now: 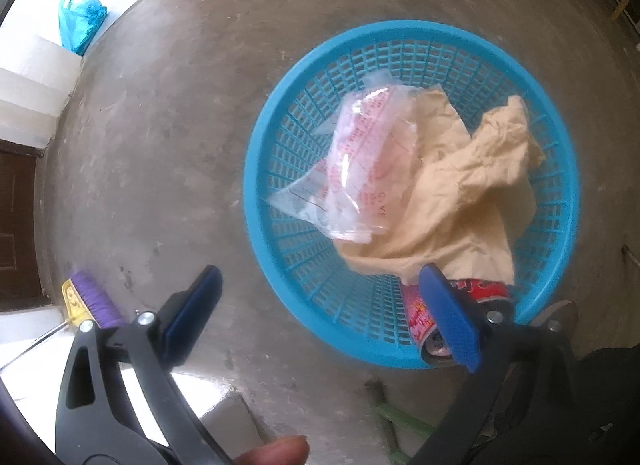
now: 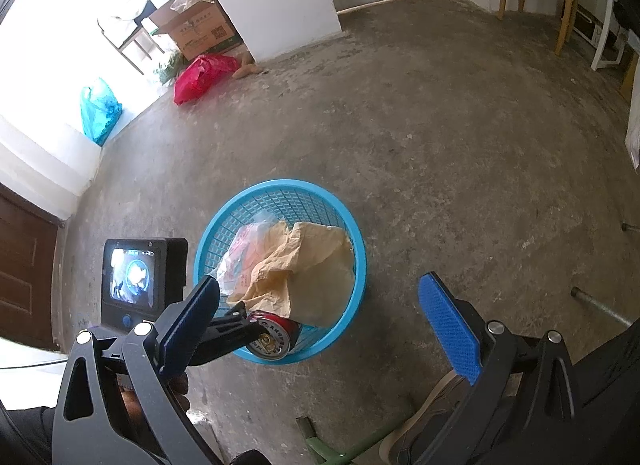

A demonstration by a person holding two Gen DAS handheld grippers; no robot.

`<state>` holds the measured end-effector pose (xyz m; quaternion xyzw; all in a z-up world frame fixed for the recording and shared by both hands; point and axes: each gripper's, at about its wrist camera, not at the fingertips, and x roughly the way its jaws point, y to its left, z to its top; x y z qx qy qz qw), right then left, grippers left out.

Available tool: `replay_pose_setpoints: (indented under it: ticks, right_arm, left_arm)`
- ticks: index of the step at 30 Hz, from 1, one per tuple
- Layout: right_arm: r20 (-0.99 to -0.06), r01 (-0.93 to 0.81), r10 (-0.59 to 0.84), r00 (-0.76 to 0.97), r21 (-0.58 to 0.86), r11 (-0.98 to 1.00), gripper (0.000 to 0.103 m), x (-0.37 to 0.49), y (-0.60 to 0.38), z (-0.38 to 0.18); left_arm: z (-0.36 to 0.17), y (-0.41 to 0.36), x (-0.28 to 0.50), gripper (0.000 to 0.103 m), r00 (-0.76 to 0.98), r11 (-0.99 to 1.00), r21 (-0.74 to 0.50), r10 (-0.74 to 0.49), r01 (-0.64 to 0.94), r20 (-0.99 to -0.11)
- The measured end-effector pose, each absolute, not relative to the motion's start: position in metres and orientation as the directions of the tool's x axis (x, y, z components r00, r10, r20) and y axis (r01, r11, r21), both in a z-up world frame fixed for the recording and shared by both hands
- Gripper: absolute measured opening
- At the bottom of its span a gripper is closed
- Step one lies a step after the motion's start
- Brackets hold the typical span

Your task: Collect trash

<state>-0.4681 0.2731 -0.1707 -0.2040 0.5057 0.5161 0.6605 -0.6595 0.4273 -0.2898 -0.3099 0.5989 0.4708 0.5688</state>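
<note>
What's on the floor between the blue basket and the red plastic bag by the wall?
Nothing: in the right wrist view the concrete floor runs bare from the blue basket to the red plastic bag. The left wrist view agrees.

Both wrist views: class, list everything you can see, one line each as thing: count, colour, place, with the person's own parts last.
Basket: one, blue, on the floor.
Paper: one crumpled sheet, tan, in the basket.
Plastic bag: one, clear with red print, in the basket on the paper.
Can: one, red, at the basket's near edge.
Floor bags: one red, one blue, far left.
Box: one, brown, by the wall.
Broom: one, purple bristles, left.
Left gripper: black, blue pads, jaws open.
Right gripper: same, jaws open.
</note>
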Motion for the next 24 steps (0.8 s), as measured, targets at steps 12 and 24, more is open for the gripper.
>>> replay_pose_setpoints:
  ticks: [12,24]
  right_arm:
    - [-0.886,-0.894,0.461,-0.047,0.243,0.376,0.097,-0.4711,0.2776,-0.1718]
    - [-0.886,-0.894,0.460,-0.046,0.242,0.376,0.097,-0.4714,0.2777,-0.1719]
  left_arm:
    - [-0.2869,0.4276,-0.6599,0.095,-0.134,0.370,0.181,0.148,-0.911,-0.980]
    - [-0.2862,0.4275,-0.6611,0.095,-0.129,0.372,0.176,0.146,-0.911,-0.981]
